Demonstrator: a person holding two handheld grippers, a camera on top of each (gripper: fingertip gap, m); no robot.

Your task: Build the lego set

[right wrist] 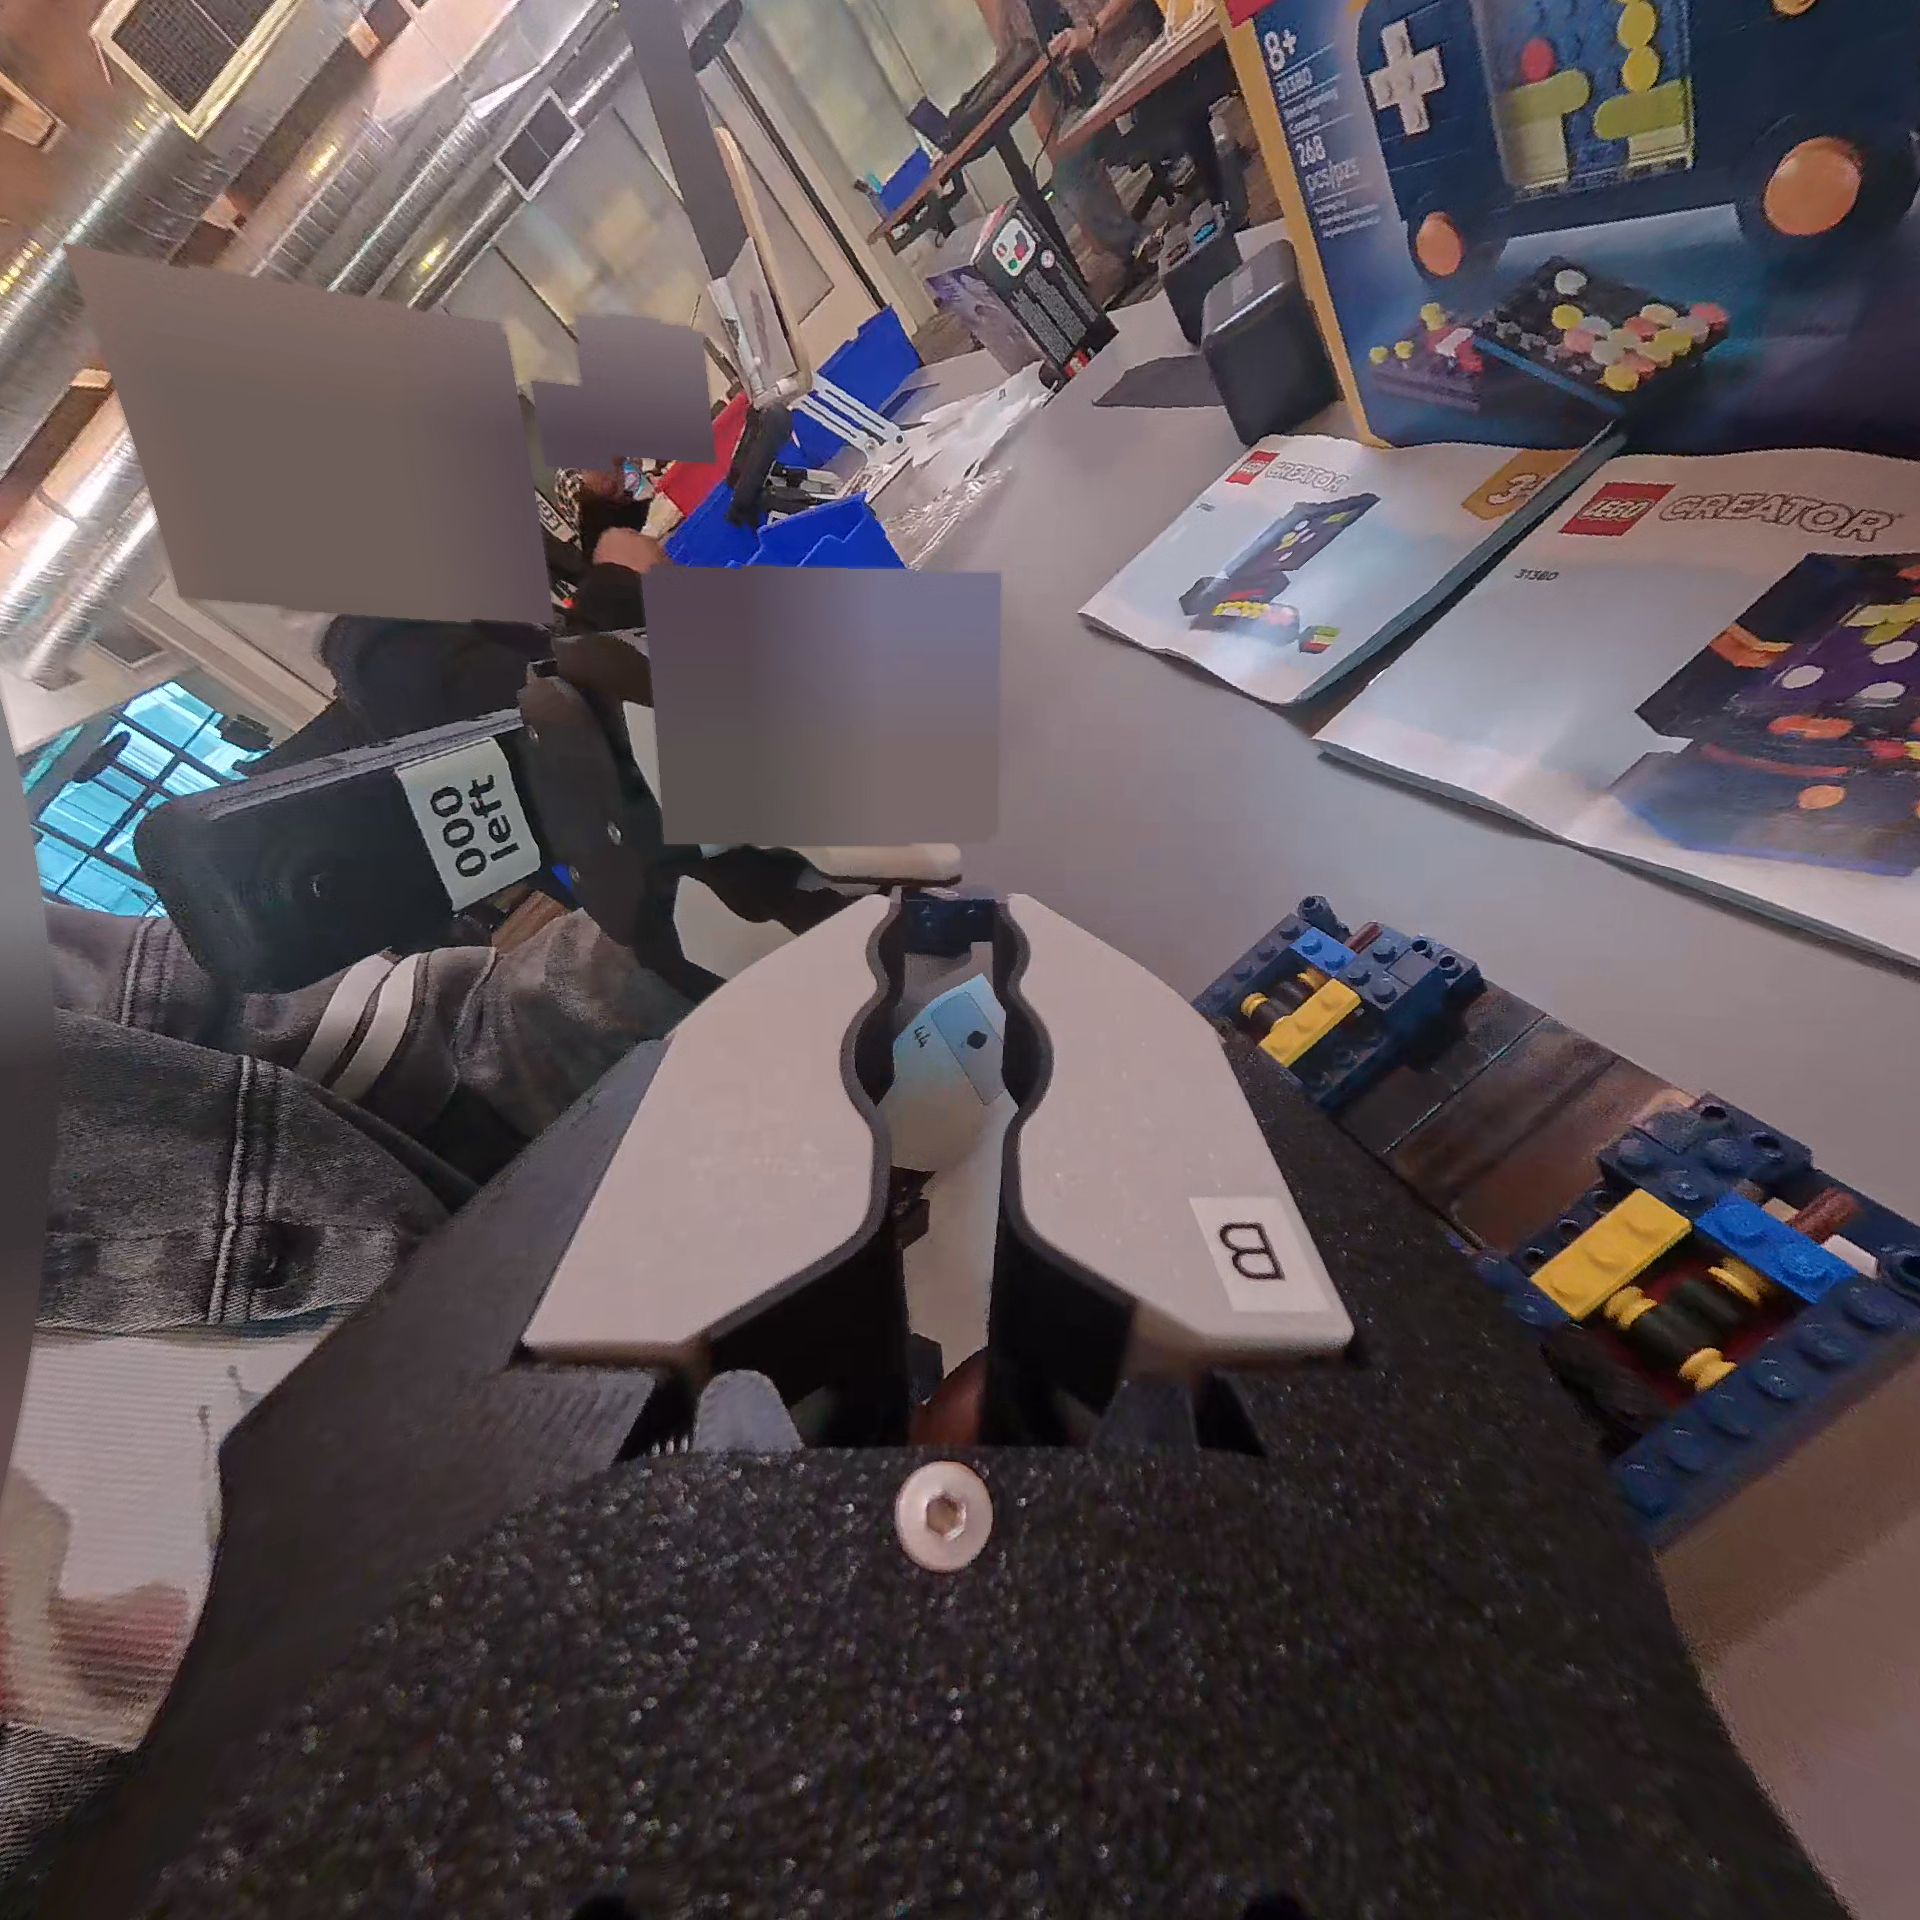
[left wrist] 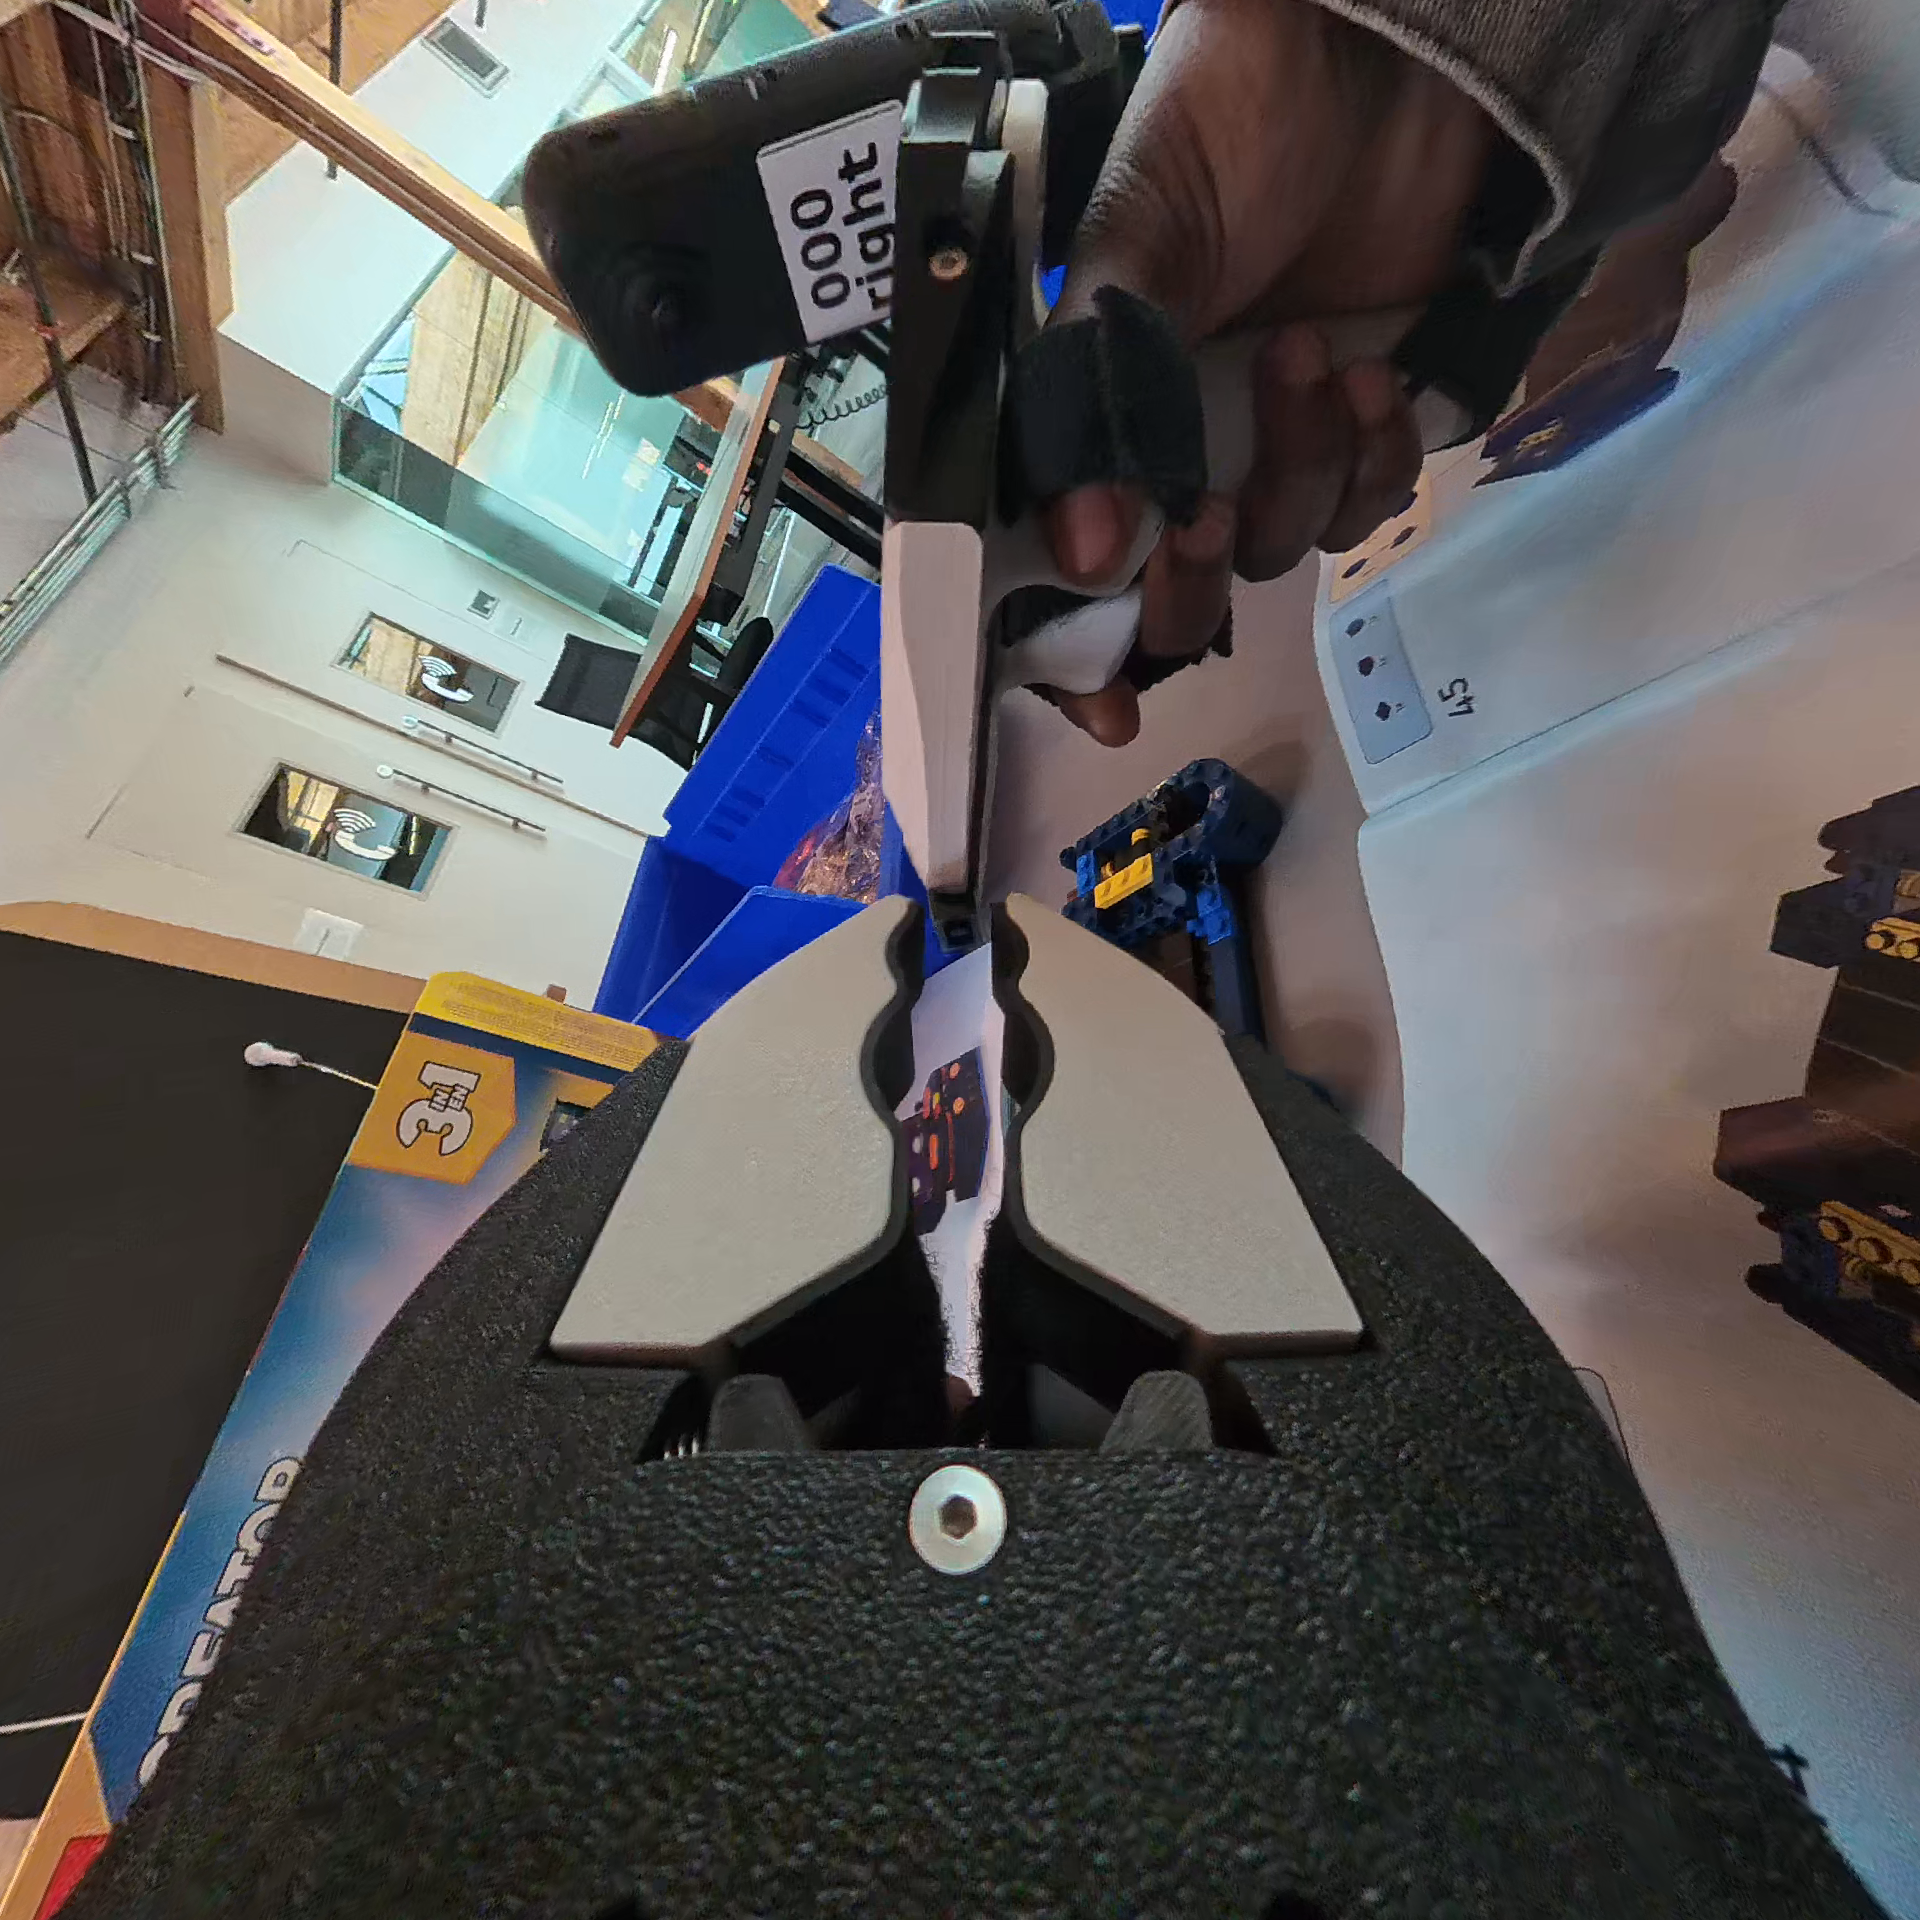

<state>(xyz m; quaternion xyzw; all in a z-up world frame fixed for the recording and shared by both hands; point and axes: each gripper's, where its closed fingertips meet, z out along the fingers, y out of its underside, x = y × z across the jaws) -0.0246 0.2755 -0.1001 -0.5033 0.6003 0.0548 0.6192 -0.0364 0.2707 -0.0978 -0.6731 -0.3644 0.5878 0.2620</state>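
Dark blue plastic, a small toy building brick [right wrist: 948,925], sits pinched at the tips of the right gripper [right wrist: 948,920], both pads pressed on its sides. The left gripper [left wrist: 958,925] meets it from the other side: its grey fingers [left wrist: 800,1122] are drawn narrow around the same brick [left wrist: 954,928], with one finger of the right gripper reaching down to that spot. Whether the left pads press on the brick cannot be told. Both tools are held above a grey table [right wrist: 1195,727]. A partly built blue and yellow brick model [right wrist: 1340,1003] lies just right of the right gripper, open instruction booklets [right wrist: 1662,707] farther back, beside a colourful toy box [right wrist: 1558,208].
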